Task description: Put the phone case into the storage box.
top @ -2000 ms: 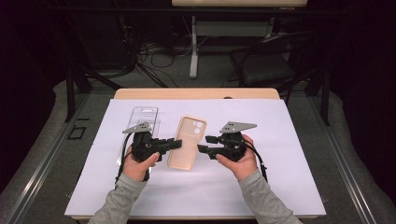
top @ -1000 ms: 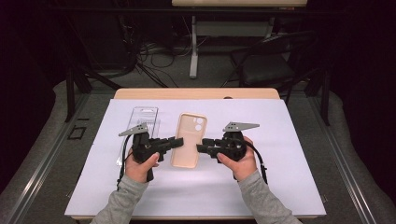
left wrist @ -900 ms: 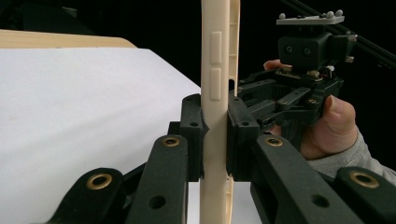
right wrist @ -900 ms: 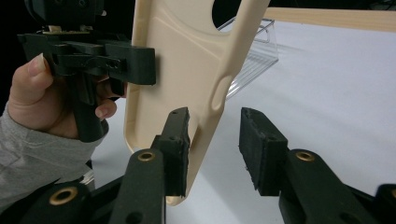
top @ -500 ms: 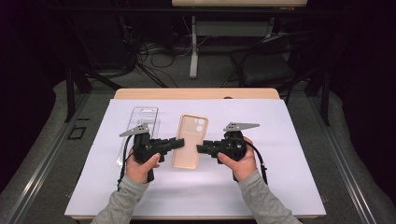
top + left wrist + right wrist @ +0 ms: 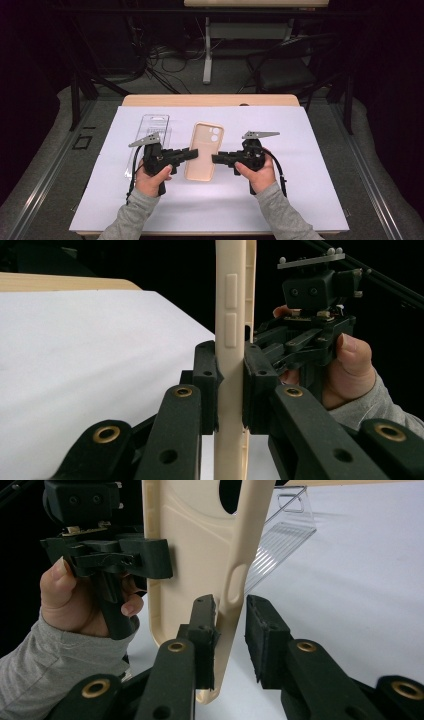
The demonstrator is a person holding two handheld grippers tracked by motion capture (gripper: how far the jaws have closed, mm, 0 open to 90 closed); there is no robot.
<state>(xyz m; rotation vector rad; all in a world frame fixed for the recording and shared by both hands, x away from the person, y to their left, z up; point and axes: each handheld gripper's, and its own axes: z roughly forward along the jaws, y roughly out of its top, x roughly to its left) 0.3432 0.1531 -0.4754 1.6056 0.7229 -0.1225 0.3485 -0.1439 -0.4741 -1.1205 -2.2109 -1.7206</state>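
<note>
In the high view both forearms come in low over the white-covered counter [image 6: 300, 200], the left gripper [image 6: 192, 153] and right gripper [image 6: 216, 159] pointing inward at the beige phone case [image 6: 204, 150], with a clear plastic package [image 6: 150, 131] just behind the left hand. In the left gripper view the gripper [image 6: 231, 385] is clenched on the case's edge [image 6: 230, 315]. In the right gripper view the gripper [image 6: 231, 635] is released, its jaws straddling the case's opposite edge [image 6: 200, 545], one touching and one apart.

High view overhead, facing forward-down; 2 claw views close-up, opposed, sharing phone case [image 6: 203, 151].
</note>
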